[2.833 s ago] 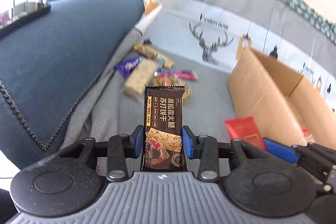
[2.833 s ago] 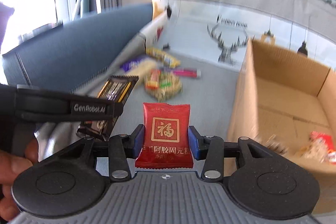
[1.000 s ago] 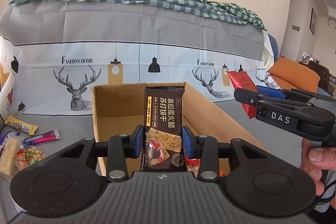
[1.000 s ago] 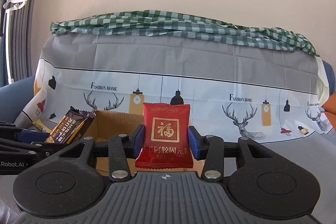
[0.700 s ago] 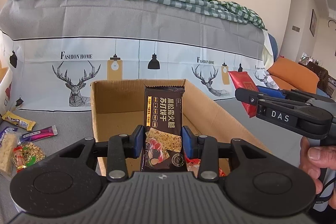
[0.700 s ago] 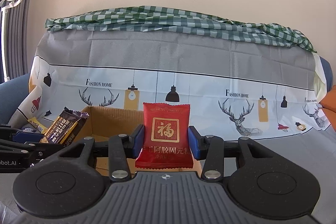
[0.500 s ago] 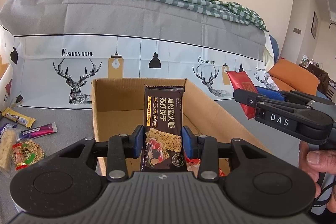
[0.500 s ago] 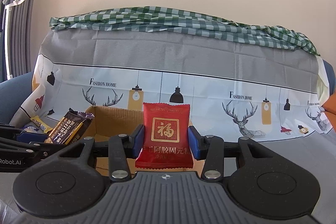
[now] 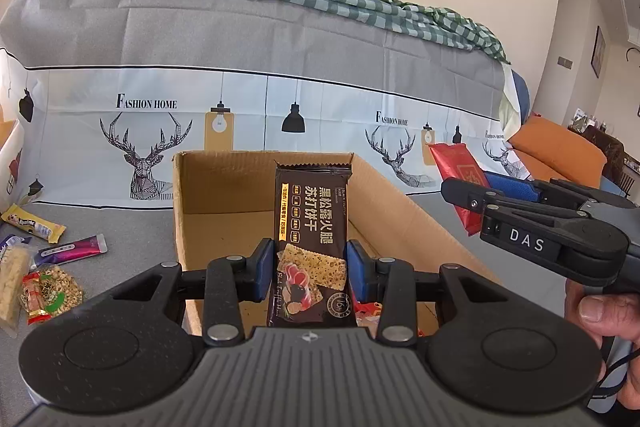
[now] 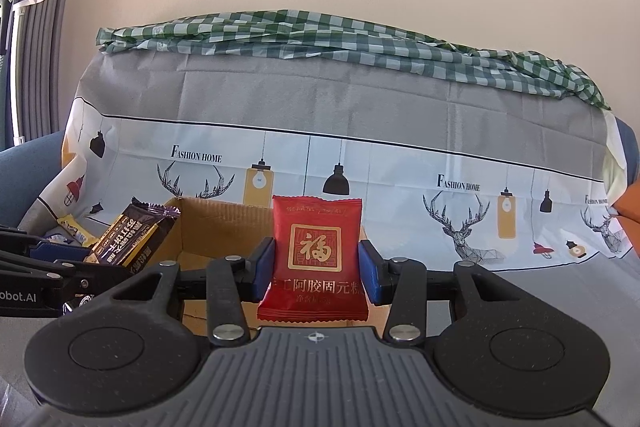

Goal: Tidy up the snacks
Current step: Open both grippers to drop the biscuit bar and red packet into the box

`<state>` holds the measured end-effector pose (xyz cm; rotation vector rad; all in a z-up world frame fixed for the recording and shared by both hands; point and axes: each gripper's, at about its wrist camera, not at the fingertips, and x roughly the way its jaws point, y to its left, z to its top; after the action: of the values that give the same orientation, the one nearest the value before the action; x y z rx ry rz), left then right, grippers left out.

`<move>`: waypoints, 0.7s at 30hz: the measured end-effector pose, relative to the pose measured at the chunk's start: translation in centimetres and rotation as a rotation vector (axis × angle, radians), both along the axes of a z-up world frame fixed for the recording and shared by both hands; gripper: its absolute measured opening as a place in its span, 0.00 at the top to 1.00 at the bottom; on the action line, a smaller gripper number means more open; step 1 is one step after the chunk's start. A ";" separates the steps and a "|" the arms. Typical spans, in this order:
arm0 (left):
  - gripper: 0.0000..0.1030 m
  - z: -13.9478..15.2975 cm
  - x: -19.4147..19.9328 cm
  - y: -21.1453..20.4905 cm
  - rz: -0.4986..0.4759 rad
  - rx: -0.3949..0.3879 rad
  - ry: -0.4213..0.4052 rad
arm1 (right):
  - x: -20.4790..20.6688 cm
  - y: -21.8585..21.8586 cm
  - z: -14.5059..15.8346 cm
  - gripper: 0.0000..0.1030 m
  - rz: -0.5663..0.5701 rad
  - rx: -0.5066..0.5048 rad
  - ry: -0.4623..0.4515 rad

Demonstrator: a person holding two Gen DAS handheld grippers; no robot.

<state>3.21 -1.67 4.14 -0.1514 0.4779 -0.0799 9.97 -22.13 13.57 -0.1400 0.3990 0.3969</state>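
Now poised over the cardboard box (image 9: pixel 404 205), swung away from the loose snacks (image 9: pixel 48 287) left of it: left gripper (image 9: pixel 311 273) clamping the dark cracker bar (image 9: pixel 312 227), right gripper (image 10: pixel 316 273) clamping the red packet (image 10: pixel 316 247). Apparently ready for dropping in.

A green checked cloth (image 10: pixel 360 43) lies atop the deer-print sofa cover (image 10: pixel 400 155); orange cushion (image 9: pixel 560 151) beyond.

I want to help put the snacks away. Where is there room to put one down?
Inside the cardboard box, the brown floor toward its back wall is bare; a few wrappers lie at its near end. The grey cover between the box and the loose snacks on the left is free too. That snack pile is the crowded spot.
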 end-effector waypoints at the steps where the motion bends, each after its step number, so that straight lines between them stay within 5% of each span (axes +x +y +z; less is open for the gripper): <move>1: 0.59 0.0 0.0 0.0 0.000 -0.001 0.000 | 0.0 0.0 0.0 0.55 0.002 -0.002 -0.001; 21: 0.59 0.2 -0.2 0.0 -0.008 -0.023 0.000 | -0.1 0.4 -0.2 0.54 0.017 -0.019 -0.003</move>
<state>3.01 -1.63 4.29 -0.1721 0.4775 -0.0937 9.89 -21.70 13.33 -0.1628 0.3989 0.4092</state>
